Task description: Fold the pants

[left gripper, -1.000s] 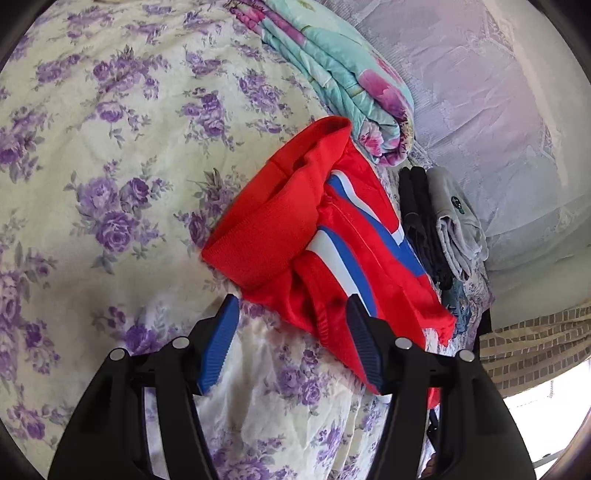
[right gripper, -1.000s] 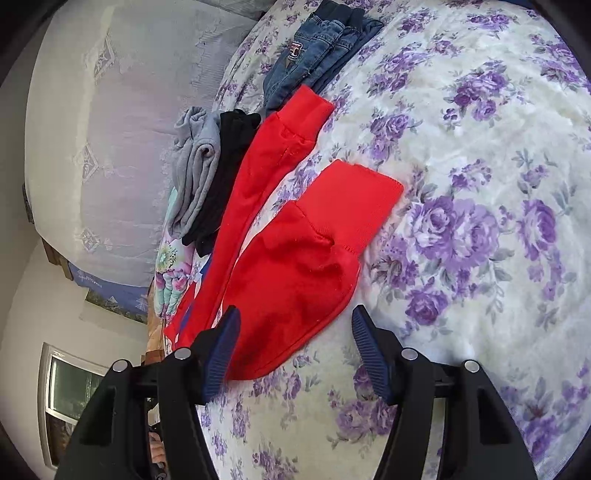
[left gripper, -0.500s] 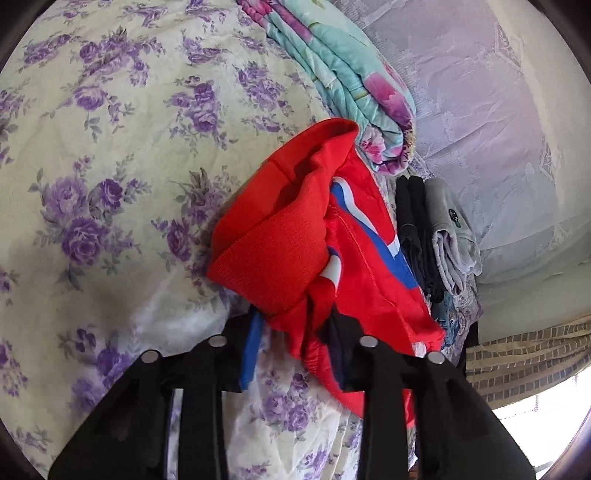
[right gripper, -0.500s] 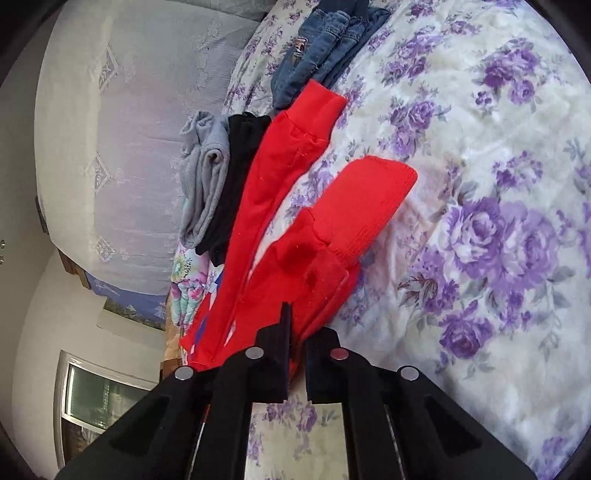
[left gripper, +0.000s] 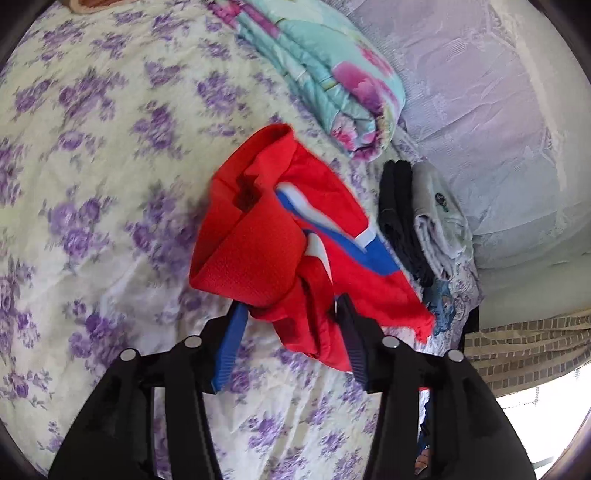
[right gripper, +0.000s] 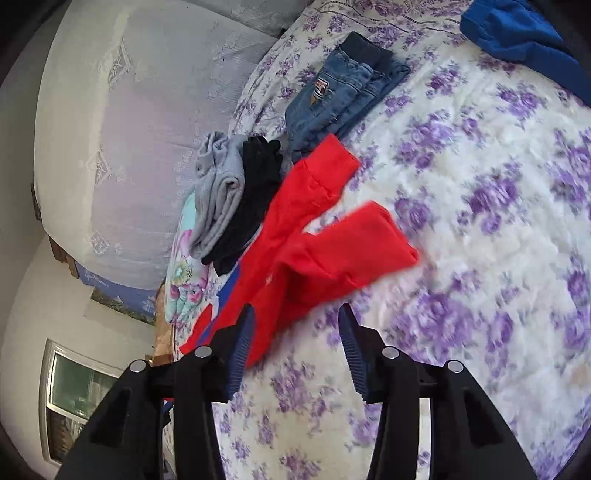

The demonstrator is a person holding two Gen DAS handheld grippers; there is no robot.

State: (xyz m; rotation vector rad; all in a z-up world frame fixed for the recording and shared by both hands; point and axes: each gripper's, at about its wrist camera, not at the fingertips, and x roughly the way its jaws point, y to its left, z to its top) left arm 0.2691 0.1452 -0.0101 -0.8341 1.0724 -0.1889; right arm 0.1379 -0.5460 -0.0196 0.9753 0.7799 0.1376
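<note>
Floral bedspread [right gripper: 480, 184]; red pants [right gripper: 306, 236] lengthwise, cuffs seemingly away.

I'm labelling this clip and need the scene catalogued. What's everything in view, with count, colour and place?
red pants: one, red with blue and white stripes, on the bed, waist end bunched between the left gripper's fingers, one leg between the right gripper's fingers
jeans: one, blue denim, folded, beyond the red leg cuffs
black garment: one, folded, beside the red pants
grey garment: one, folded, next to the black one
blue garment: one, far corner of the right wrist view
quilt: one, teal and pink floral, folded
bedspread: one, cream with purple flowers
left gripper: black with blue pads, jaws just opening
right gripper: same, jaws just opening
</note>
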